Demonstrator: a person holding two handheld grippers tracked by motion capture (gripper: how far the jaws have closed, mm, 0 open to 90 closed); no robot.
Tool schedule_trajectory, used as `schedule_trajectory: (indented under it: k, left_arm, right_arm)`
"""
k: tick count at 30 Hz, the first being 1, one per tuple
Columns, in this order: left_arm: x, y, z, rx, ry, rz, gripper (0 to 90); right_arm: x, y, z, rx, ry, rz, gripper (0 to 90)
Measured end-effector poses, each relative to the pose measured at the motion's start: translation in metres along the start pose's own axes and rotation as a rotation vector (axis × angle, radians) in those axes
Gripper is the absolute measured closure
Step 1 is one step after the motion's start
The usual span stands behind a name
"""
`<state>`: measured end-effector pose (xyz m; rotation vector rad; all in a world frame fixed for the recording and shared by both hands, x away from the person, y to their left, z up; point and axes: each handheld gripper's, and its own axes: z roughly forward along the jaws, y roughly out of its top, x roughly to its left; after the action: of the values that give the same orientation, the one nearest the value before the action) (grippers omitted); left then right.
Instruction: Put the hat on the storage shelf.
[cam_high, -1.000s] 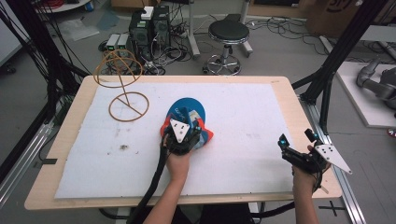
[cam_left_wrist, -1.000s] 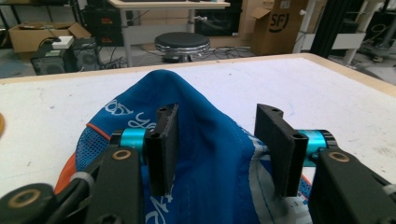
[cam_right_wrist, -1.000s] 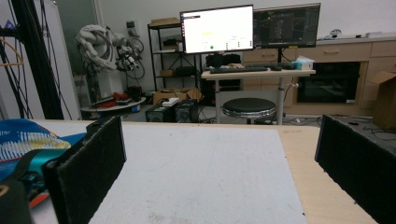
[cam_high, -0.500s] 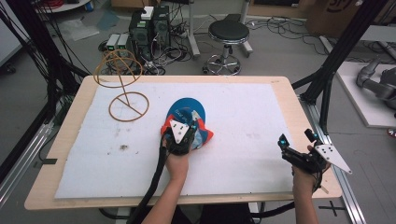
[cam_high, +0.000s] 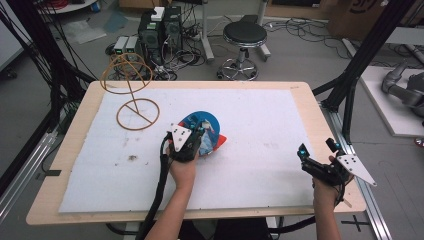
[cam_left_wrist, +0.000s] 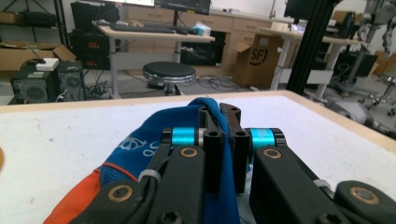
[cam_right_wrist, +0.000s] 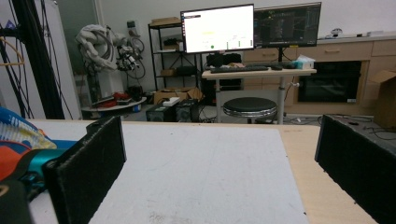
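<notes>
Your left claw (cam_left_wrist: 219, 140) has just closed, clamped on the blue cap (cam_high: 204, 125). Your right claw (cam_high: 316, 156) stands apart, empty. Next, lift the cap clear of the desk (cam_high: 300, 100).

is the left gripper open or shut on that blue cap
Shut on it. In the left gripper view the left gripper has its fingers nearly together, pinching a fold of the blue cap.

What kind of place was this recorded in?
Most likely a robotics lab or workshop. Beyond the white-topped table there are desktop computers on the floor amid loose cables, desks with monitors, a black stool, and what looks like a grey robot arm on a side stand.
</notes>
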<state>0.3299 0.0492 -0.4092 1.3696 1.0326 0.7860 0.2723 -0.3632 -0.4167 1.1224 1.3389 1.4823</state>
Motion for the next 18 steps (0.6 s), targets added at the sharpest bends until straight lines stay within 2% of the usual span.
schedule_trajectory:
  k: [8, 9, 13, 16, 17, 18]
  left_arm:
    - [0.007, 0.015, -0.006, -0.047, -0.002, -0.016, 87.7]
    - [0.011, 0.017, -0.007, -0.057, -0.003, -0.038, 87.7]
    - [0.016, 0.021, -0.009, -0.061, -0.002, -0.048, 87.7]
    - [0.016, 0.030, -0.012, -0.081, -0.010, -0.032, 87.7]
    - [0.016, 0.039, -0.014, -0.102, -0.021, -0.020, 87.7]
    - [0.016, 0.039, -0.014, -0.102, -0.021, -0.020, 87.7]
  right_arm:
    - [0.001, 0.000, 0.001, 0.007, 0.006, -0.001, 1.6]
    - [0.001, -0.001, 0.001, 0.012, 0.005, -0.002, 1.6]
    - [0.001, 0.000, 0.001, 0.008, 0.007, -0.008, 1.6]
    - [0.001, -0.001, 0.001, 0.013, 0.006, -0.001, 1.6]
    - [0.001, -0.001, 0.001, 0.013, 0.007, -0.001, 1.6]
    - [0.001, -0.001, 0.001, 0.013, 0.007, -0.001, 1.6]
